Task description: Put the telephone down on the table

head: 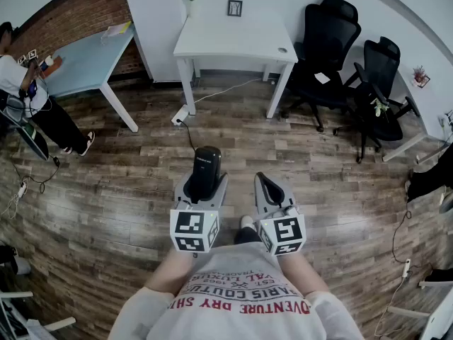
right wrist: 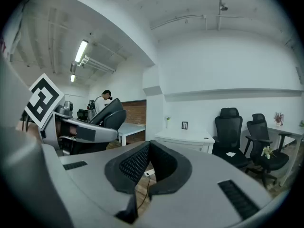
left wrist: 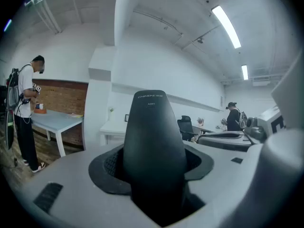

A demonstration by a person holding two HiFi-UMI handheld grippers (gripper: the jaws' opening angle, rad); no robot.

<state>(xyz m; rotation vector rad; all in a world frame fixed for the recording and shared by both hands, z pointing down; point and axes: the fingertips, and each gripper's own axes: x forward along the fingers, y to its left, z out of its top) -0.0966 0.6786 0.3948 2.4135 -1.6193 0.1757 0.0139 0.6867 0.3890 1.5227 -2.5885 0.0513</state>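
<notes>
A black telephone handset [head: 206, 167] stands upright between the jaws of my left gripper [head: 203, 184], which is shut on its lower part. In the left gripper view the handset [left wrist: 153, 141] fills the middle, with the dark pads pressed against both of its sides. My right gripper [head: 268, 190] hangs beside it on the right, shut with nothing between its pads [right wrist: 137, 163]. Both grippers are held over the wooden floor, well short of the white table [head: 233, 37] ahead. That table carries a small picture frame [head: 234, 8] at its back edge.
Two black office chairs [head: 333, 48] stand right of the white table. A blue table [head: 88, 59] with a person [head: 28, 101] beside it is at the far left. A power strip with its cable [head: 181, 115] lies on the floor before the white table.
</notes>
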